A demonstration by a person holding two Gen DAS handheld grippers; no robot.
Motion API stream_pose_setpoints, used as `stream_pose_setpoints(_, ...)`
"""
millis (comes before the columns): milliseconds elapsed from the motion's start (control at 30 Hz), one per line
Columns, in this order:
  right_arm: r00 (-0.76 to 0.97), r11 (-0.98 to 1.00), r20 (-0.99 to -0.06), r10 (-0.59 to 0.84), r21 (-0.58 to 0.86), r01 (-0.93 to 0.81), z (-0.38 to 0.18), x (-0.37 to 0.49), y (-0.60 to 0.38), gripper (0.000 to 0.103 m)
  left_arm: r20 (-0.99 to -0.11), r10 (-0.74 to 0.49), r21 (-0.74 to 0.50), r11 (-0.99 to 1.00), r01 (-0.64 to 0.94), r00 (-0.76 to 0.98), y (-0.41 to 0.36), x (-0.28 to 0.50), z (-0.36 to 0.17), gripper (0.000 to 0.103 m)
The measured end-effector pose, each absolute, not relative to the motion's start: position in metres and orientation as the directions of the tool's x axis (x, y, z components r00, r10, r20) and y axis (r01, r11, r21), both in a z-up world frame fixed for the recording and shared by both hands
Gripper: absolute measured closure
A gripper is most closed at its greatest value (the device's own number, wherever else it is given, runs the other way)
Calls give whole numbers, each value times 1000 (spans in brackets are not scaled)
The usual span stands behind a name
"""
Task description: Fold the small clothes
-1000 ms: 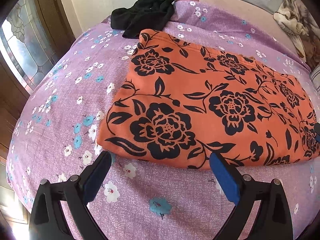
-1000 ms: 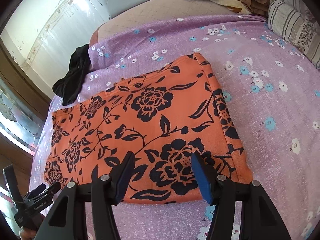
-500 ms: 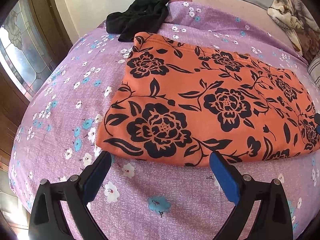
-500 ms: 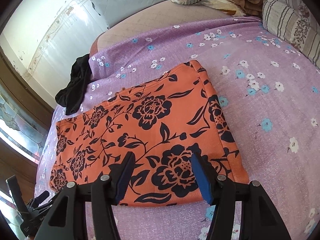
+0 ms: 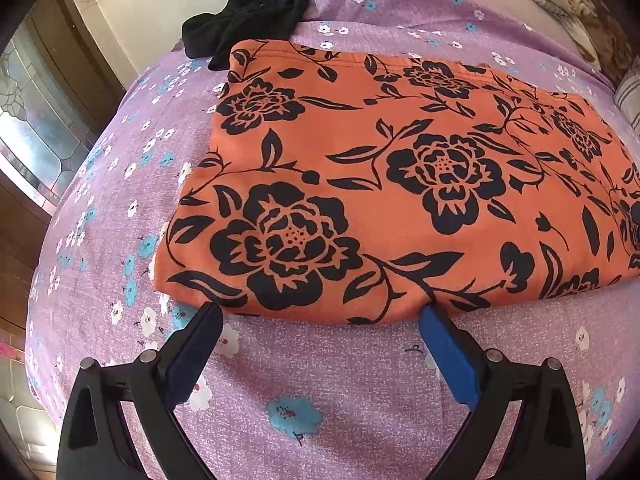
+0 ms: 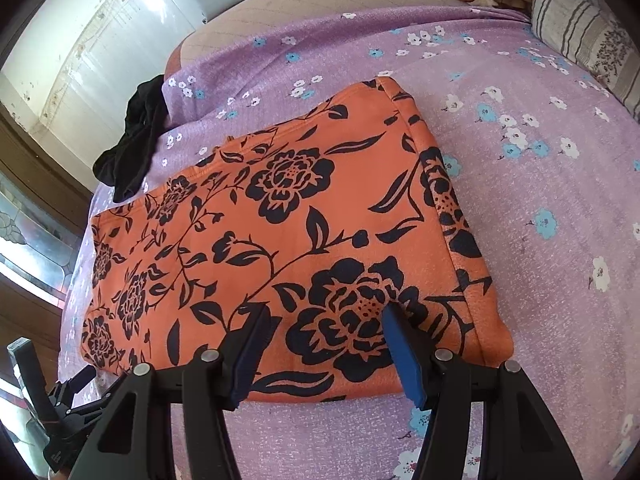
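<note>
Two grippers, left gripper (image 5: 320, 316) and right gripper (image 6: 324, 312), are hovering with fingers released at the near edge of the orange floral garment (image 5: 400, 168), lying soft, light and limp on the bed (image 5: 320, 380); near corners are looking best to pinch.

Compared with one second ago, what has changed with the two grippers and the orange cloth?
Both grippers came closer to the folded orange cloth. The left hand-held gripper now has its open fingertips at the near edge; the right hand-held gripper sits open over the near right corner. Nothing was gripped or released. The cloth, the black garment and the purple bedsheet stayed as they were.
</note>
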State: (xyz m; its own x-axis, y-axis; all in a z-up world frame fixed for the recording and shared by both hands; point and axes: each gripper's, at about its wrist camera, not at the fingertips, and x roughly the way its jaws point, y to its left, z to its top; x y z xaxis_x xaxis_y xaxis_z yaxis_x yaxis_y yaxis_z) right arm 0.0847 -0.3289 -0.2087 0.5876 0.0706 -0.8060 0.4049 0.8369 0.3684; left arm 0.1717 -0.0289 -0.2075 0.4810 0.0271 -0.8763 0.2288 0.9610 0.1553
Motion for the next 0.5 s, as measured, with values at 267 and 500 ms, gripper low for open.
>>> stream_pose_setpoints(267,685,842,-727,46,397,365,-184,79,-330,41,-848,2,129,971,202,530,-25,180,-194,5)
stream_pose_setpoints(500,665,848,-744,61,390,358,-190,92,-327,41,-833,2,117,978,171,553,-28,200,-190,5)
